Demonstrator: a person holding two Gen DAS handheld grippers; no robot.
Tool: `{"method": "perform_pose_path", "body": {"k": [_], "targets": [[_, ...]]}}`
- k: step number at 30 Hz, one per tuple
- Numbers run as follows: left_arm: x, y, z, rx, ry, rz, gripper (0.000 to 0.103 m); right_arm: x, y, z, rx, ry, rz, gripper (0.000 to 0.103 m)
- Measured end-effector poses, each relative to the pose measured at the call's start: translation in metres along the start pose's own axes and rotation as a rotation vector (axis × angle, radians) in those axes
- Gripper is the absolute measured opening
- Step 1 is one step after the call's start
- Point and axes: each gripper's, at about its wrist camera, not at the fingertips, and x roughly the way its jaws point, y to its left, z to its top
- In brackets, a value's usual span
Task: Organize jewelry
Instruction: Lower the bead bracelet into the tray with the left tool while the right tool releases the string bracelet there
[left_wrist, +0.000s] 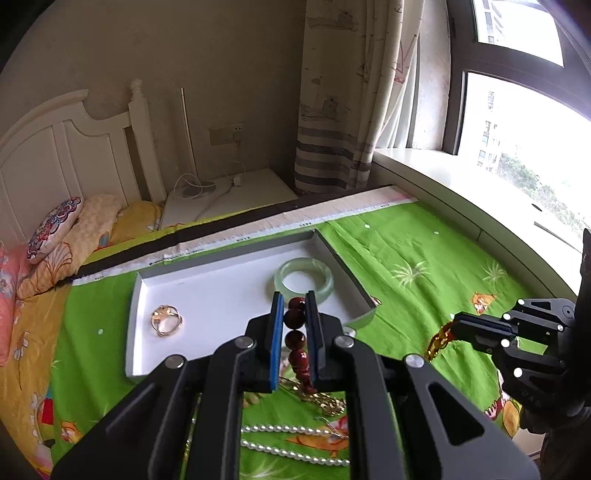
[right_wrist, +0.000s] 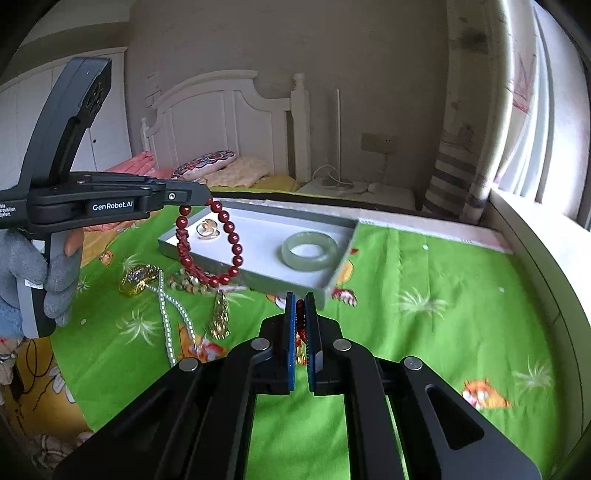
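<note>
Green sheet (right_wrist: 406, 332); "GenRobot.AI" on L tongs (right_wrist: 207, 201).

The left gripper (left_wrist: 294, 312) points forward and downward, its jaws clamped on a red bead bracelet (right_wrist: 218, 243) that hangs below its tip. A gloved hand (right_wrist: 48, 273) grips its handle. The right gripper (right_wrist: 300, 306) tilts down too, pinching a gold bracelet (left_wrist: 439, 341).

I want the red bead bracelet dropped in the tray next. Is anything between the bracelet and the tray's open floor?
Nothing visible blocks it. The red bead bracelet hangs from the left claw above the tray edge; the ring and the green bangle sit apart, leaving bare floor between.
</note>
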Motion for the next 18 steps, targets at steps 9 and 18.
{"method": "perform_pose_path", "body": {"k": [9, 18], "targets": [[0.025, 0.033, 0.022, -0.019, 0.011, 0.046, 0.011, 0.042, 0.025, 0.039, -0.055, -0.003, 0.041, 0.007], [0.073, 0.065, 0.034, -0.046, 0.042, 0.027, 0.011, 0.095, 0.048, 0.071, -0.048, 0.022, 0.129, 0.007]]}}
